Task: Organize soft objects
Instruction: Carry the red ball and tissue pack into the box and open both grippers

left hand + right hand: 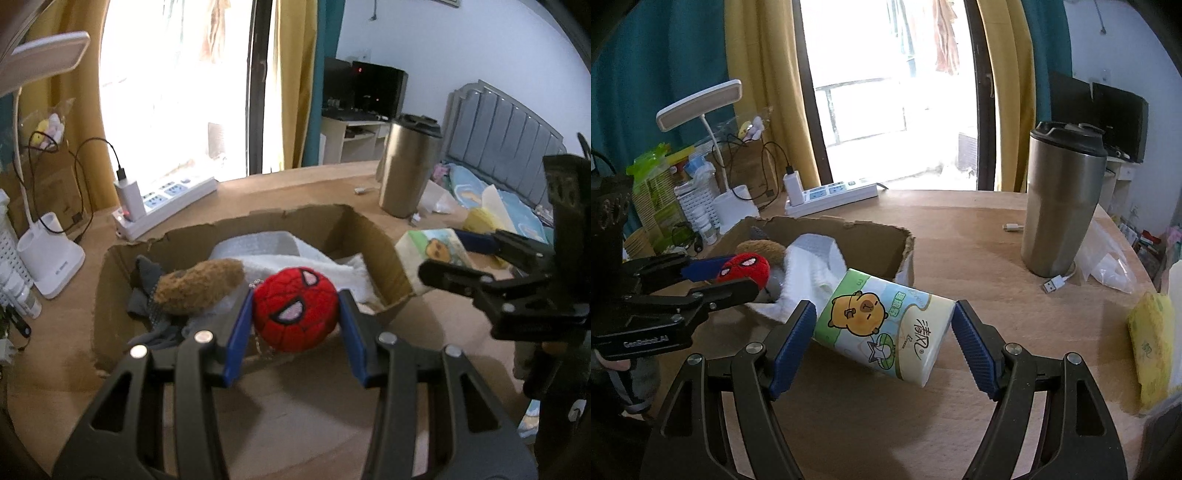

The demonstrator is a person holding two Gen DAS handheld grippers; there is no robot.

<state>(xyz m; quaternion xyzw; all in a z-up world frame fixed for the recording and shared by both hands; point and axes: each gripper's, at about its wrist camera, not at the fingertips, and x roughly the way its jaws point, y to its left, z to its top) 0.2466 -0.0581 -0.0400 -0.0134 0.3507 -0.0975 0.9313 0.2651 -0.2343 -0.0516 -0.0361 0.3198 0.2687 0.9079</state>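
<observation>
My left gripper [295,314] is shut on a red Spider-Man plush ball [295,308] and holds it over the near edge of an open cardboard box [373,236]. In the box lie a brown plush [197,286], a white towel [295,264] and grey cloth [146,291]. My right gripper [884,332] is open around a tissue pack with a capybara print [882,326], which lies tilted on the table against the box [886,243]; the pads are apart from its sides. The red ball also shows in the right wrist view [744,271].
A steel tumbler [1062,201] stands on the wooden table at the right, with a USB cable [1052,284] and a clear plastic bag [1108,258] beside it. A yellow pack [1150,343] lies far right. A power strip [831,197], lamp [733,206] and jars stand behind the box.
</observation>
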